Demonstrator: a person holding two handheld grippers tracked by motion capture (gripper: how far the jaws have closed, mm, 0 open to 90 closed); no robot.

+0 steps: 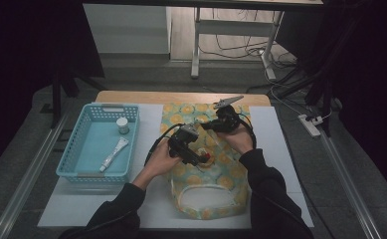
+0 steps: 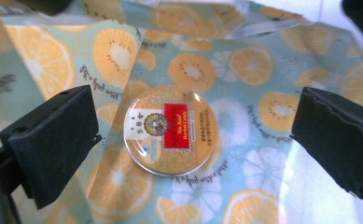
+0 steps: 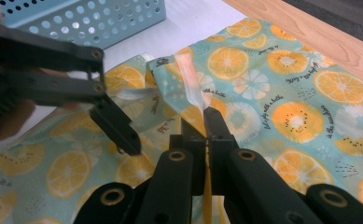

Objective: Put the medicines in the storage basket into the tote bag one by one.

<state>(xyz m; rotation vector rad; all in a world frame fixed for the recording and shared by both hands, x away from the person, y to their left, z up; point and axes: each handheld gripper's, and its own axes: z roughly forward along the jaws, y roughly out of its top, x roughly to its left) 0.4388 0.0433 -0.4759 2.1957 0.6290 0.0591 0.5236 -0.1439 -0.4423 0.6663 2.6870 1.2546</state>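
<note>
A round tin with a red and gold label lies flat on a cloth bag printed with orange slices. My left gripper is open wide, one jaw on each side of the tin, neither touching it. In the high view this left gripper hovers over the tin at the middle of the bag. My right gripper is shut on a raised edge of the bag, holding the cloth up. Seen from above, the right gripper is just behind the left one.
A light blue basket stands at the left and holds a small white jar and a white tube. A white mat covers the wooden table. The basket's wall is close behind the bag.
</note>
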